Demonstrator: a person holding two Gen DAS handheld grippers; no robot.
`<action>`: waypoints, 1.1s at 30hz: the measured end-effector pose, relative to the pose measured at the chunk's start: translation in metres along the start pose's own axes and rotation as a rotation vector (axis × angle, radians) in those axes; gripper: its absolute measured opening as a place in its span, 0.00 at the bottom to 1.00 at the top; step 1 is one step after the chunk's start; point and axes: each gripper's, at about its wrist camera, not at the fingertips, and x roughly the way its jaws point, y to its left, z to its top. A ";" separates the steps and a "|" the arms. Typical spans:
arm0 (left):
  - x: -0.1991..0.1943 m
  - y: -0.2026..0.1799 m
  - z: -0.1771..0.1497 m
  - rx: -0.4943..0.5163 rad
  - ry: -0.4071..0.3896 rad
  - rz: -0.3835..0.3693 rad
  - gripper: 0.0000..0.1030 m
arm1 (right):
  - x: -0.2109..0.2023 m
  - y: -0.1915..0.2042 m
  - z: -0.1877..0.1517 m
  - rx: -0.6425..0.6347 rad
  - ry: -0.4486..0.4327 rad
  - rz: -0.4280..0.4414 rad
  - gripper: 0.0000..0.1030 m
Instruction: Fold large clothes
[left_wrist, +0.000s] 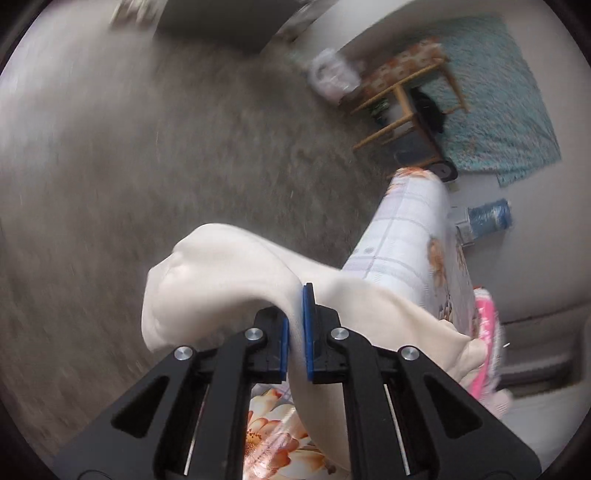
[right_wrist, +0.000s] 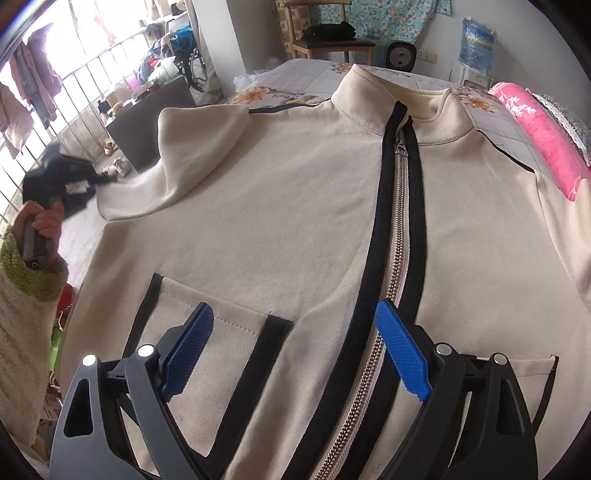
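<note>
A cream zip-up jacket (right_wrist: 295, 221) with black trim lies front-up on a floral bed sheet (right_wrist: 288, 85), collar at the far end. Its zipper (right_wrist: 400, 229) is done up almost to the collar. My left gripper (left_wrist: 295, 306) is shut on a fold of the jacket's cream sleeve (left_wrist: 221, 280), which is lifted off the bed over the floor. In the right wrist view that sleeve (right_wrist: 192, 147) rises at the left, towards a person's hand (right_wrist: 40, 221) holding the blurred left tool. My right gripper (right_wrist: 294, 308) hangs open above the lower front, between pocket and zipper, with nothing between its fingers.
A pink rolled towel (right_wrist: 543, 136) lies along the bed's right side. Beyond the bed's far end stand a wooden chair (right_wrist: 332, 40), a small grey device (right_wrist: 400, 55) and a water bottle (right_wrist: 476, 40). A metal railing (right_wrist: 74, 92) and a dark cabinet (right_wrist: 151, 114) are at the left.
</note>
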 end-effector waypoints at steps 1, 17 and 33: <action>-0.025 -0.039 -0.004 0.166 -0.089 0.038 0.06 | -0.004 -0.001 0.000 0.002 -0.008 -0.001 0.85; -0.005 -0.180 -0.263 1.056 0.156 0.080 0.18 | -0.058 -0.097 -0.045 0.237 -0.042 -0.170 0.85; -0.072 -0.155 -0.248 0.801 0.128 -0.295 0.57 | -0.085 -0.121 -0.044 0.296 -0.106 0.039 0.85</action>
